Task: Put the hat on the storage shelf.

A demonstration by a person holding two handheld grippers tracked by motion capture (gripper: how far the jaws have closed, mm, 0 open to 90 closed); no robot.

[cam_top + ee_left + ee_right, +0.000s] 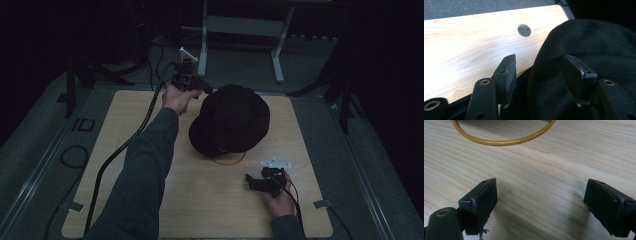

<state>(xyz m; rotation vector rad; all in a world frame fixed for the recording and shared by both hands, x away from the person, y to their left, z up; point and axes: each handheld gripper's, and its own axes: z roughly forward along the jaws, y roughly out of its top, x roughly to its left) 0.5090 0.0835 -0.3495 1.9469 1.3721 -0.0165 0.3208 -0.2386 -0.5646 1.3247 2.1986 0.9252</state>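
A black cap (pixel 230 120) lay mid-counter (pixel 100 200) over a yellow ring (pixel 231 161), its long axis running from near-left to far-right. The left tongs (pixel 207 90), arm outstretched, stood wide at its far-left edge, gripping nothing. The right tongs (pixel 248 181) rested wide and empty nearby.

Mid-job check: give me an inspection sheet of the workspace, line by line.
Surface: wooden tabletop, pale, with a grey round mark.
Job's things: black hat lying over a yellow ring.
Clutter: nothing seen.
Grippers: left gripper at the hat's far edge, jaws apart, hat fabric between them, pads not pressing; right gripper open over bare wood near the ring.
Cables: black cable trails from the left gripper across the table.
Surroundings: dark room, metal stand legs behind.
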